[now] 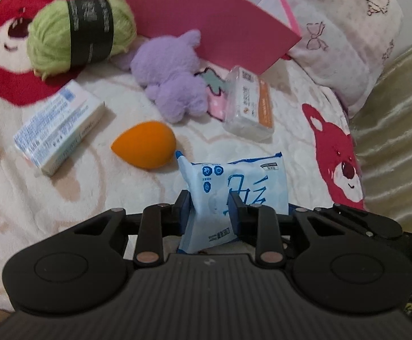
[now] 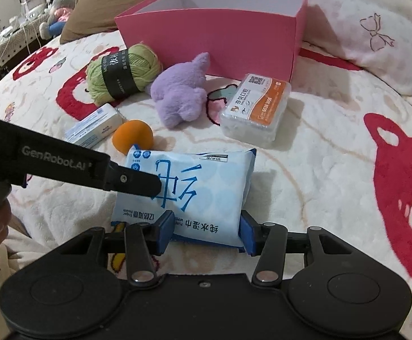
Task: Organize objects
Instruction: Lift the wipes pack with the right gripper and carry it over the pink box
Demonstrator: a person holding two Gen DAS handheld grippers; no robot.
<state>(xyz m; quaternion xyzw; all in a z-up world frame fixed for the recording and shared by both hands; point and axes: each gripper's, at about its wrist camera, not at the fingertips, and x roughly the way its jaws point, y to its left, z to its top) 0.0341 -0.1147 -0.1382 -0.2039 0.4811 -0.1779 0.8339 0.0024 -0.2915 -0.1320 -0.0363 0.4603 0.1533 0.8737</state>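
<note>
Right wrist: blue wipes pack (image 2: 189,195) (soft)

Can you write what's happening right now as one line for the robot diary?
left gripper: shut on wipes | right gripper: shut on wipes | box: open, behind | stage: wipes not boxed

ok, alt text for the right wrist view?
Both grippers grip a light-blue wet-wipes pack on a bear-print blanket: right gripper at its near end, left gripper from the left. Behind stands an open pink box.

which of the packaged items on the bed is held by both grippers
The blue wet wipes pack: the left gripper and right gripper both clamp it. The white carton and clear floss box lie untouched.
</note>
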